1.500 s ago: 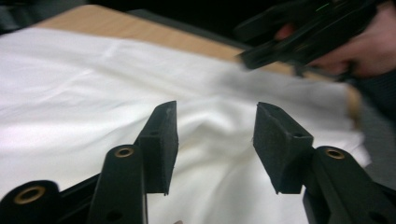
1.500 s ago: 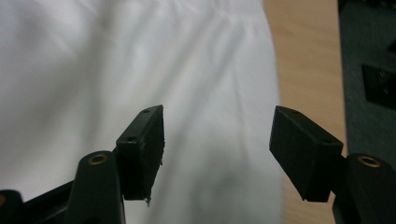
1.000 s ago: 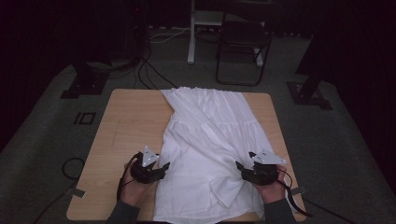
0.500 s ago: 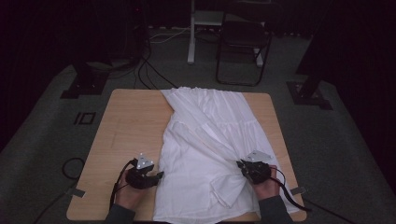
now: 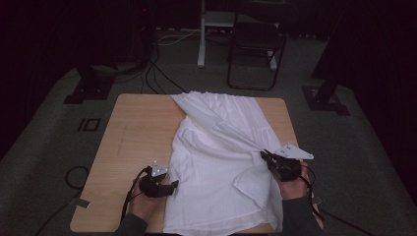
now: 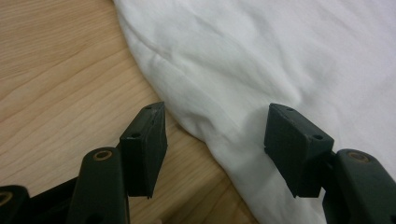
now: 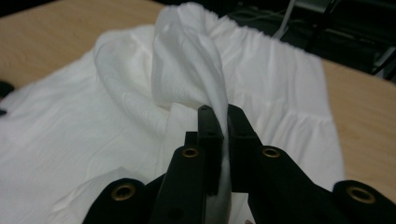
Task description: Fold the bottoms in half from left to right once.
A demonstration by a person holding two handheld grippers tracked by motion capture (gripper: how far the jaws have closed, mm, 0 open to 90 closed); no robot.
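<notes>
Now the right tool [image 7: 223, 116] pinches the white garment [image 5: 216, 162]; the left tool [image 6: 219, 135], spread, straddles its edge.

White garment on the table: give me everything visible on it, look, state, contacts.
The white garment is thin, wrinkled, woven-looking fabric with a gathered far edge, spread across the right half of the wooden table; its near hem reaches the table's front edge. The right tool is shut on a fold of it, lifting a twisted ridge of cloth. The left tool is open, its jaws straddling the garment's left edge, one over wood, one over cloth.
</notes>
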